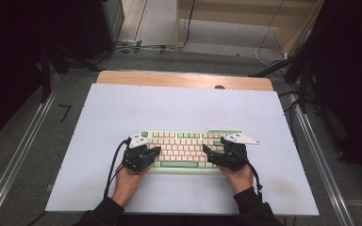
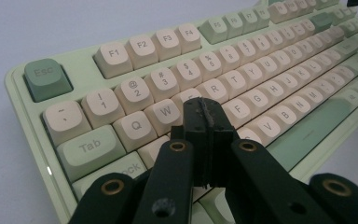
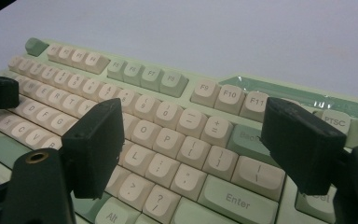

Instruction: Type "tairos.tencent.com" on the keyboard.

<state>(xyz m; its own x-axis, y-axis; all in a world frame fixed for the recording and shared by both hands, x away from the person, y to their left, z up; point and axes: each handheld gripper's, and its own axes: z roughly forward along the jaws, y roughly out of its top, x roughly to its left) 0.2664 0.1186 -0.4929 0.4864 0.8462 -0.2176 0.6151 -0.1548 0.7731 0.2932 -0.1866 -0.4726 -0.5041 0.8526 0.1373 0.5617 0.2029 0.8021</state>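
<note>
One keyboard (image 1: 184,148) — pale green case, cream and green keys — is lying near the middle of the white table (image 1: 99,122), toward the person's edge. Two grippers are working over it, one per hand.

At the left end, the left gripper (image 1: 156,150) is hovering over the keys. Its own view is showing what the high view is not: jaws pressed together, nothing between them, tips (image 2: 204,108) sitting above the W–E–S area, the green Esc key (image 2: 46,78) at the far corner.

At the right end, the right gripper (image 1: 206,149) is pointing inward. Its view is showing the jaws spread wide and empty, framing the O, P, L keys and Enter (image 3: 235,198); the high view leaves this gap hard to judge.
</note>
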